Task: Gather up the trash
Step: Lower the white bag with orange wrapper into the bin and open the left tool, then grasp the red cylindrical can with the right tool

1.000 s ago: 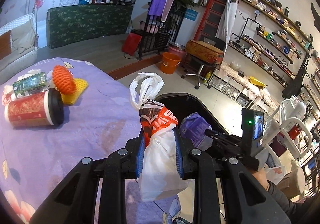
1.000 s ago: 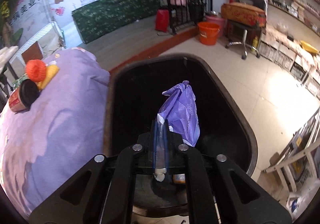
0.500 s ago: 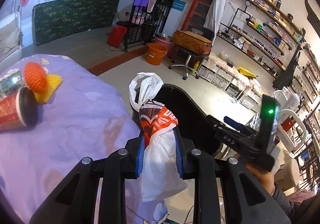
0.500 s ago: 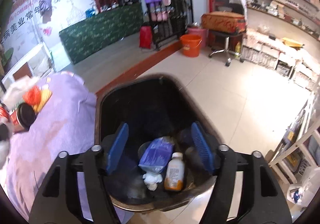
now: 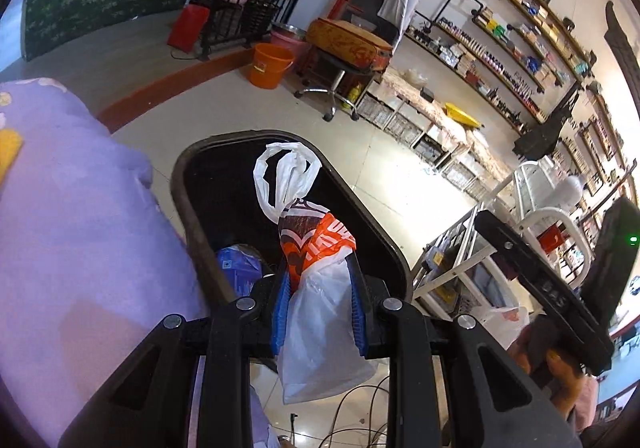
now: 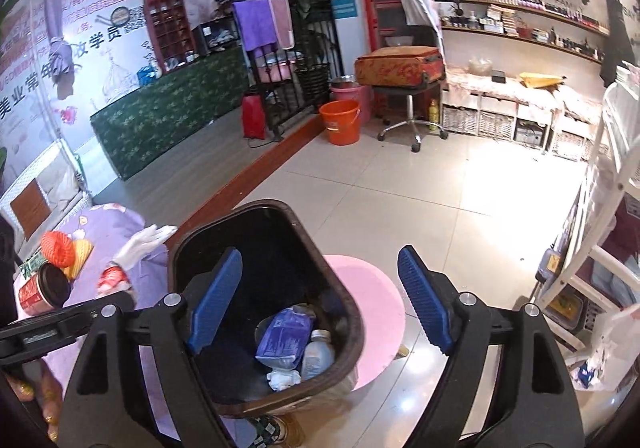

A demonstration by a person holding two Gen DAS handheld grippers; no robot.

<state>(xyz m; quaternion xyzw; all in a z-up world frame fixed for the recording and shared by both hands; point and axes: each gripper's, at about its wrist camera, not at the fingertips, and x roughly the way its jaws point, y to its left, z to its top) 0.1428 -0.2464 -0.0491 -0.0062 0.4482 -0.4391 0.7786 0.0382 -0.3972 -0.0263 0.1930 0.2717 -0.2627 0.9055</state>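
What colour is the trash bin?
Black inside, brown rim, the trash bin shows best in the right wrist view.

You are in a beauty or cosmetics shop. Long wall shelves [image 6: 532,14] carry rows of small bottles and boxes, printed posters [image 6: 100,28] with Chinese lettering cover the wall, a swivel stool [image 6: 408,104] stands on the tiled floor [image 6: 400,188], and a green-draped counter [image 6: 172,104] runs along one side.

Thin crinkled white and orange plastic bag [image 5: 320,288], glossy dark plastic trash bin [image 6: 340,328], matt purple cloth table cover [image 5: 80,228], ribbed blue gripper pads [image 6: 216,296], glossy floor tiles [image 6: 440,208].
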